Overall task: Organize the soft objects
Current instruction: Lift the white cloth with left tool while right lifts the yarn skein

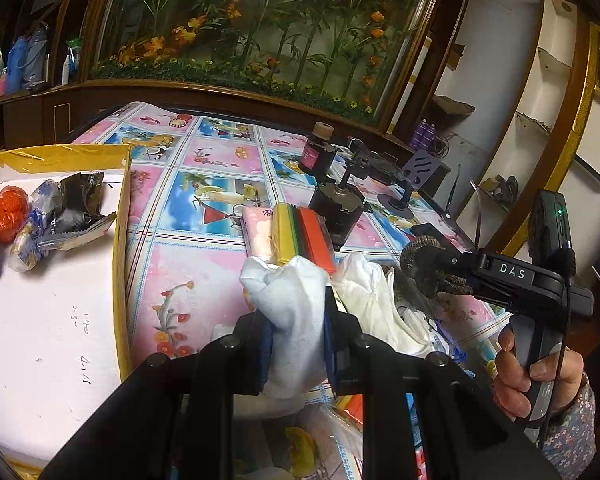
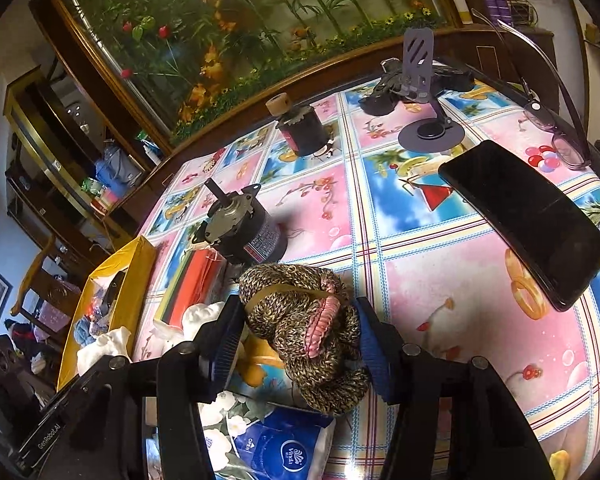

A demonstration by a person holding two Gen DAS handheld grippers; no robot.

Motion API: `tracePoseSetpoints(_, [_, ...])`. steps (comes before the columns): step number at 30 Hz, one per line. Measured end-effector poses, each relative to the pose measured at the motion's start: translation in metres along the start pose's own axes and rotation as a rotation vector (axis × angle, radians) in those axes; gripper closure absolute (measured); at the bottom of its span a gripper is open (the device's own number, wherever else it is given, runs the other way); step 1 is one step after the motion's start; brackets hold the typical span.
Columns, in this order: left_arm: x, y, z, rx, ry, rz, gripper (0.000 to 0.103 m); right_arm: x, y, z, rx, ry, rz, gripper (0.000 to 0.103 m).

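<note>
In the left wrist view my left gripper (image 1: 296, 336) is shut on a white cloth glove (image 1: 292, 296) and holds it just above the patterned tablecloth. More white cloth (image 1: 372, 300) lies beside it on the right. My right gripper (image 2: 300, 332) is shut on a brown-and-black knit bundle (image 2: 300, 312) with a pink cuff and a rubber band round it. The left wrist view shows that right gripper (image 1: 436, 268) and its knit bundle (image 1: 418, 254) lifted off the table, with a hand (image 1: 536, 376) on the handle. A yellow-rimmed white box (image 1: 120, 240) sits at the left with wrappers and an orange item inside.
A stack of coloured sheets (image 1: 300, 236) and a small motor (image 2: 244, 228) lie just past the grippers. A dark spool (image 2: 300, 128), a phone stand (image 2: 424, 120), a black phone (image 2: 528, 220) and glasses (image 2: 560, 136) occupy the far and right side. A blue tissue pack (image 2: 284, 448) lies under the right gripper.
</note>
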State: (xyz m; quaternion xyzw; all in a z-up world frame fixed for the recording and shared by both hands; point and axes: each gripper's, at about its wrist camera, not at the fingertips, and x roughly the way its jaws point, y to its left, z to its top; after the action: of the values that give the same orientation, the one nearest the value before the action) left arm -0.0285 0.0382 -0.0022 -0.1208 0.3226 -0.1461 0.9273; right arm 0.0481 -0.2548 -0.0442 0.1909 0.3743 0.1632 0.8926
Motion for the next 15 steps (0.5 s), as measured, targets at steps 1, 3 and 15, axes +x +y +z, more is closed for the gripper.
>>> tracePoseSetpoints(1, [0.000,0.000,0.000,0.003,0.000,0.001,0.084,0.000,0.001,0.000,-0.002,0.000,0.001,0.043])
tracePoseSetpoints(3, [0.000,-0.001,0.000,0.002,0.000,0.001,0.084,0.000,0.000,0.000,-0.004,0.000,0.000,0.043])
tracePoseSetpoints(15, [-0.001,-0.003,0.000,0.016,-0.004,0.019,0.084,-0.004,0.013,-0.004,-0.063,-0.026,0.029,0.043])
